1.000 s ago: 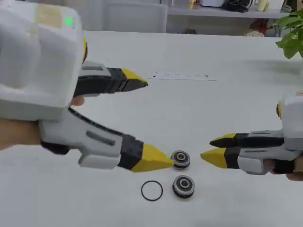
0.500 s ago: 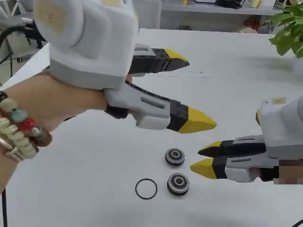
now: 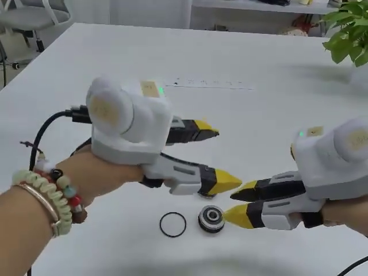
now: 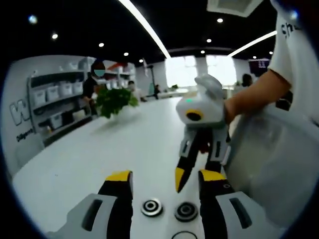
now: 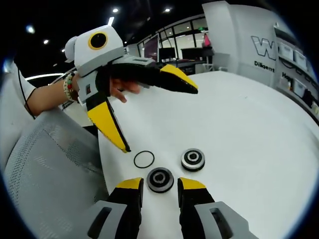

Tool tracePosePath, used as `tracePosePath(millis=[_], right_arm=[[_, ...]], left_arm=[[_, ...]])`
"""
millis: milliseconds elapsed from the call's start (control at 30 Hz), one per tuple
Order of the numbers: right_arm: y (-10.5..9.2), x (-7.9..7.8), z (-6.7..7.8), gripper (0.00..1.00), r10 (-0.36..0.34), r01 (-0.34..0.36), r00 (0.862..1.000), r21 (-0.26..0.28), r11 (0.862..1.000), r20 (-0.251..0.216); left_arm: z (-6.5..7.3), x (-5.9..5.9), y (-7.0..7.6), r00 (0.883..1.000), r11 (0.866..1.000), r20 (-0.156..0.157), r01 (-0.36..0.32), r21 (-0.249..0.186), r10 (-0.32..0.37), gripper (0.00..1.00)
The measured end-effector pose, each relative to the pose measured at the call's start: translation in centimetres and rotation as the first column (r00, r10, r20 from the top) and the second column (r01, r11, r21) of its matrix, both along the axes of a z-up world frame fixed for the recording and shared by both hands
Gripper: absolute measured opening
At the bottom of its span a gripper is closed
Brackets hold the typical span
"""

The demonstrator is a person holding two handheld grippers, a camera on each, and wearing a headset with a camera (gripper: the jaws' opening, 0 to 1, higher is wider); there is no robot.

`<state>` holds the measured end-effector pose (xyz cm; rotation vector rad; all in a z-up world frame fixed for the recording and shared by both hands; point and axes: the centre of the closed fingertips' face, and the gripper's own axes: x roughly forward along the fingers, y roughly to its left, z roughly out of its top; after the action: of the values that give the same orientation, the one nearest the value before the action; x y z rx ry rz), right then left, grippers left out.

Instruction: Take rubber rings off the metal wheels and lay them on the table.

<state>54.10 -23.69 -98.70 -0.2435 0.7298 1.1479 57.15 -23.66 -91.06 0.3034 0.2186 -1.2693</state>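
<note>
Two small metal wheels lie on the white table (image 3: 276, 115). The near wheel (image 3: 211, 219) (image 5: 160, 179) (image 4: 186, 211) sits just ahead of my right gripper (image 3: 232, 205) (image 5: 160, 184), whose jaws stand narrowly open and hold nothing. The far wheel (image 3: 205, 195) (image 5: 193, 159) (image 4: 151, 207) is partly hidden in the head view under the lower jaw of my left gripper (image 3: 224, 157) (image 4: 166, 178), which hovers above it, wide open. A loose black rubber ring (image 3: 173, 224) (image 5: 143, 159) lies flat, left of the near wheel.
A thin marked strip (image 3: 207, 85) lies farther back on the table. A leafy plant (image 3: 345, 34) stands at the far right. A black cable (image 3: 49, 129) trails from the left gripper. An office chair (image 3: 34, 14) stands beyond the table's left corner.
The left gripper lifted off the table beside the far wheel and now hangs over it. The right gripper came in closer to the near wheel. The head camera moved nearer and leftward.
</note>
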Motion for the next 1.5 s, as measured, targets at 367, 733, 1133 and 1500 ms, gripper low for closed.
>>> tracePosePath(millis=[367, 733, 1133, 1500], right_arm=[[0.1, -0.9, -2.6, 0.29, 0.032, -0.033, 0.999, -0.063, 0.997, -0.025], [0.2, -0.3, -3.1, 0.26, -0.004, 0.004, 1.000, -0.046, 0.999, -0.009], [0.7, -0.4, -3.8, 0.26, 0.024, -0.022, 0.999, -0.081, 0.996, 0.022], [0.6, -0.4, -3.8, 0.21, 0.030, -0.028, 0.999, -0.081, 0.996, 0.025]], left_arm=[[-5.6, -1.8, 0.0, 0.997, 0.987, -0.058, 0.060, 0.148, -0.052, 0.42], [-8.1, -2.1, 0.6, 0.994, 0.980, -0.099, 0.060, 0.190, -0.041, 0.28], [-9.2, -2.5, 0.0, 0.990, 0.982, -0.136, 0.054, 0.178, -0.030, 0.21], [-9.2, -2.8, 0.0, 0.992, 0.985, -0.118, 0.064, 0.163, -0.045, 0.15]])
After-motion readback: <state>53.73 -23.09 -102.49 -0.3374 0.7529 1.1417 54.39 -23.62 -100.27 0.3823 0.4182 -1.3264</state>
